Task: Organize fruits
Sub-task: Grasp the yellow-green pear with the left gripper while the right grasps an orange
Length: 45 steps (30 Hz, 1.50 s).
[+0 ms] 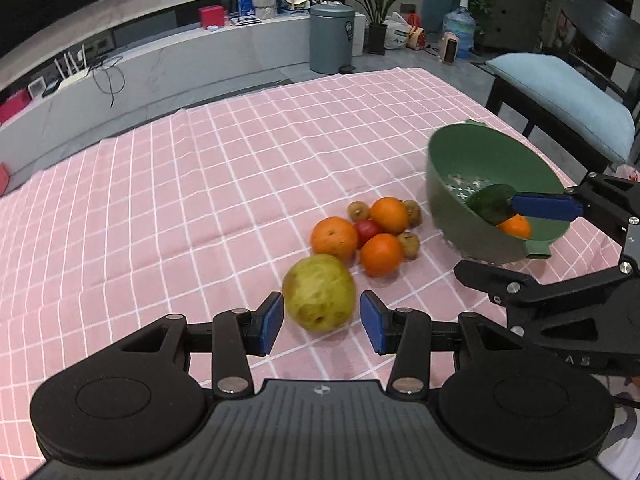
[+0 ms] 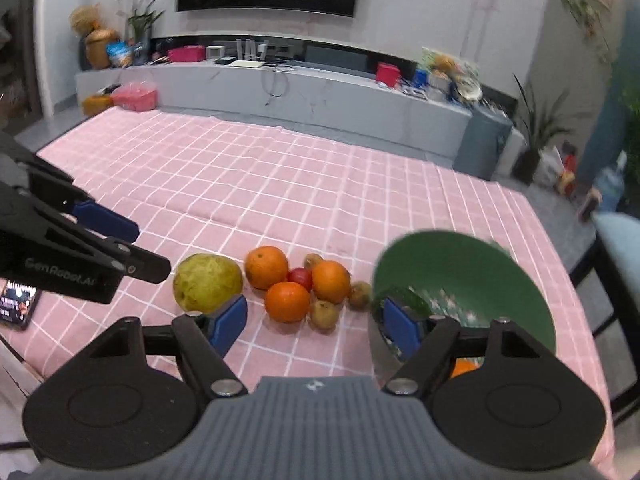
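A yellow-green pear (image 1: 319,293) lies on the pink checked cloth between the open fingers of my left gripper (image 1: 322,322), not gripped. Behind it sit three oranges (image 1: 334,238), a small red fruit (image 1: 367,230) and three kiwis (image 1: 358,210). The green bowl (image 1: 472,152) stands tilted at the right with an orange (image 1: 516,227) and a dark green avocado (image 1: 490,202) inside. My right gripper (image 2: 314,326) is open; one finger (image 1: 546,207) reaches into the bowl beside the avocado. The pear (image 2: 207,282), the fruit pile (image 2: 287,301) and the bowl (image 2: 460,264) also show in the right wrist view.
A phone (image 2: 16,306) lies at the table's left edge. A dark chair with a light blue cushion (image 1: 560,96) stands right of the table. A grey bin (image 1: 331,38) and a long white counter (image 1: 200,64) stand beyond the far edge.
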Available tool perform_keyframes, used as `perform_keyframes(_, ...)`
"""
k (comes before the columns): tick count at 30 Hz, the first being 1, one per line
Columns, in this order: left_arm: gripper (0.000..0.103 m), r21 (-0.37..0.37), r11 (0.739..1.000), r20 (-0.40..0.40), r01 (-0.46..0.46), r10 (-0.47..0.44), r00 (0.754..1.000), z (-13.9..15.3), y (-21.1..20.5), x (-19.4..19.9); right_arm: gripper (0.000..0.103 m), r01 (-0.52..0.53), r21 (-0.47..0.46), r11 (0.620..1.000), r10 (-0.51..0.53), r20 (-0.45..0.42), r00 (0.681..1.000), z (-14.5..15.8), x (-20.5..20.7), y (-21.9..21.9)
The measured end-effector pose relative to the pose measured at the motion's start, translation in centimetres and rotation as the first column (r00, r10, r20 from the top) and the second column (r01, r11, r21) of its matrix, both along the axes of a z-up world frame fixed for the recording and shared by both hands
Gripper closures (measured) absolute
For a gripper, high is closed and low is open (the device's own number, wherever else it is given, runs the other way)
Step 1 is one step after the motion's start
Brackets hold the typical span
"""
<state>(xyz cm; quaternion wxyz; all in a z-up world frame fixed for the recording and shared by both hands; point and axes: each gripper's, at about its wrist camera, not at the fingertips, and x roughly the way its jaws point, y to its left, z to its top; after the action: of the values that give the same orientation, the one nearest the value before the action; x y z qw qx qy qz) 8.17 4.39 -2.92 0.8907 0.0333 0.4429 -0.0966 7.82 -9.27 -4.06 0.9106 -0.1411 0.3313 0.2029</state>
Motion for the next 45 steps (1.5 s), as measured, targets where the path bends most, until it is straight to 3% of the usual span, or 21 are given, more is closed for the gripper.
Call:
perform_keyframes(5,0.047,-0.063,0.998,-0.011,-0.015,0.014,1.000,-0.8,2.3,-0.3,0.038,-0.065,-0.033,0.997,0.066,0.015,0.998,-0.5,0.2,1.8)
perform_keyframes(12,0.046,-0.147,0.988,-0.063,-0.056,0.047,0.997,-2.9,4.6,-0.2,0.053,-0.124,-0.017,0.992,0.123,-0.057,0.991,-2.6,1.8,3.9)
perform_keyframes(19,0.041,-0.246,0.967,-0.104,-0.073,0.048,0.993,-4.2,5.2,1.2,0.055,-0.159,-0.043,0.986,0.153,-0.106,0.982,-4.6,2.9,5.0)
perform_keyframes(26,0.029,-0.291,0.951,-0.126,-0.103,0.068,0.990,-5.0,5.0,2.7,0.055,-0.103,-0.051,0.993,0.095,-0.130,0.987,-5.8,4.1,4.6)
perform_keyframes(41,0.028,-0.292,0.945,-0.187,-0.146,0.093,0.978,-7.3,3.3,5.2,0.056,-0.150,-0.248,0.957,0.146,-0.034,0.989,-8.5,5.0,6.1)
perform_keyframes(45,0.028,-0.301,0.942,-0.184,-0.148,0.095,0.978,-7.5,3.4,5.5,0.057,-0.153,-0.262,0.953,0.150,-0.032,0.988,-9.1,5.2,6.1)
